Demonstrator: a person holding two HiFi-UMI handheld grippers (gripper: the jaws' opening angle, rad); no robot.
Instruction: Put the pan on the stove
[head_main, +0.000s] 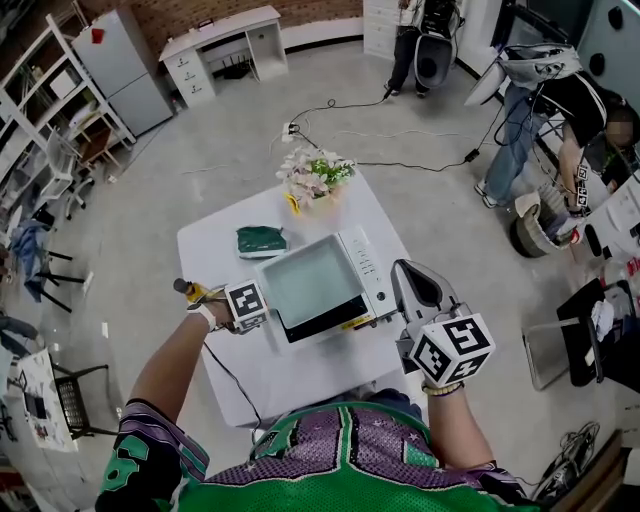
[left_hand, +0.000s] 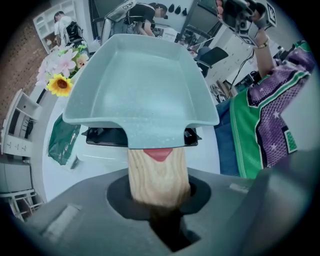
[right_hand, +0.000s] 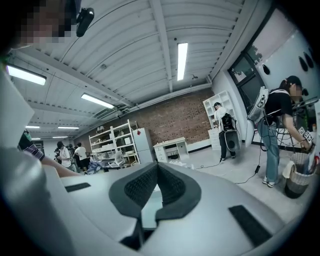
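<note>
A pale teal square pan (head_main: 305, 280) with a wooden handle (left_hand: 159, 172) hovers over the white stove (head_main: 362, 268) on the table. The stove's black top (left_hand: 100, 136) shows just under the pan's near edge. My left gripper (head_main: 258, 308) (left_hand: 160, 200) is shut on the wooden handle and holds the pan roughly level. Whether the pan rests on the stove cannot be told. My right gripper (head_main: 403, 270) (right_hand: 156, 172) is to the right of the stove, raised and pointing up and away, its jaws shut with nothing in them.
The white table (head_main: 215, 245) also carries a flower bouquet (head_main: 313, 175) at its far edge and a green cloth (head_main: 260, 240) left of the stove. A black cable (head_main: 225, 370) runs off the table's near side. People stand at the back right of the room.
</note>
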